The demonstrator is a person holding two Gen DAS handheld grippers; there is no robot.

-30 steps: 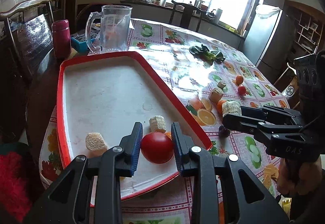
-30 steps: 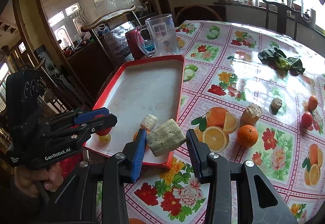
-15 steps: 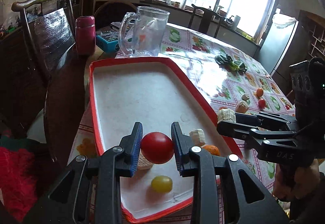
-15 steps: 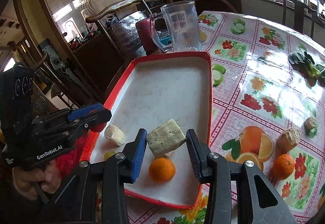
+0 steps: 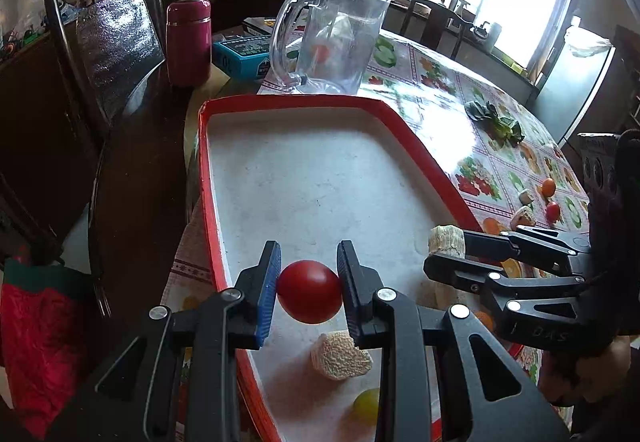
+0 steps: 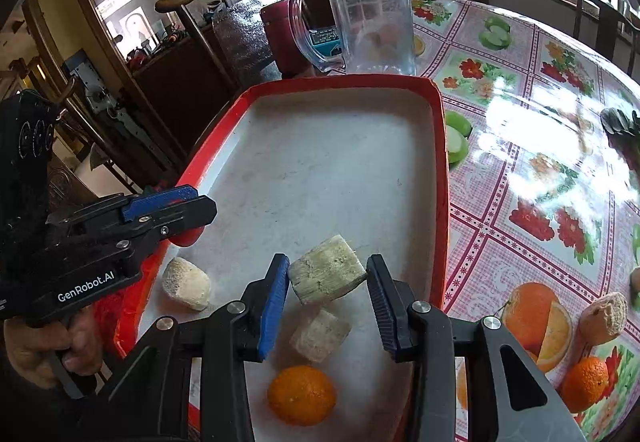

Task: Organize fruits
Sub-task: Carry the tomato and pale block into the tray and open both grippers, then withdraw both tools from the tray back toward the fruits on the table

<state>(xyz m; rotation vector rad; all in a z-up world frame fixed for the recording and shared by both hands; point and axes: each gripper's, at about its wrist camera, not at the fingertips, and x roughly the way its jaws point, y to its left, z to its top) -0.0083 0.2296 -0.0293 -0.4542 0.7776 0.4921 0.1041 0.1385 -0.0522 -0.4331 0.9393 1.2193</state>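
Note:
My left gripper (image 5: 309,270) is shut on a red tomato (image 5: 310,292) and hangs over the near end of the red-rimmed white tray (image 5: 420,153). My right gripper (image 6: 328,268) is shut on a pale, fibrous chunk (image 6: 326,276) above the same tray (image 6: 440,161). In the left wrist view the right gripper (image 5: 444,254) comes in from the right with that chunk (image 5: 446,242). In the tray lie an orange (image 6: 302,394), two pale chunks (image 6: 320,334) (image 6: 186,284) and a small yellow fruit (image 5: 368,404).
A clear glass mug (image 5: 336,41), a maroon flask (image 5: 188,41) and a blue box (image 5: 240,51) stand beyond the tray's far end. On the flowered tablecloth lie an orange (image 6: 584,384), a cut chunk (image 6: 604,318), a small tomato (image 5: 553,209) and leafy greens (image 5: 496,121). A wooden chair (image 5: 112,41) stands left.
Both grippers have moved farther over the tray and a little lower, each keeping its load. The right gripper has come from the tray's near corner to above the tray floor.

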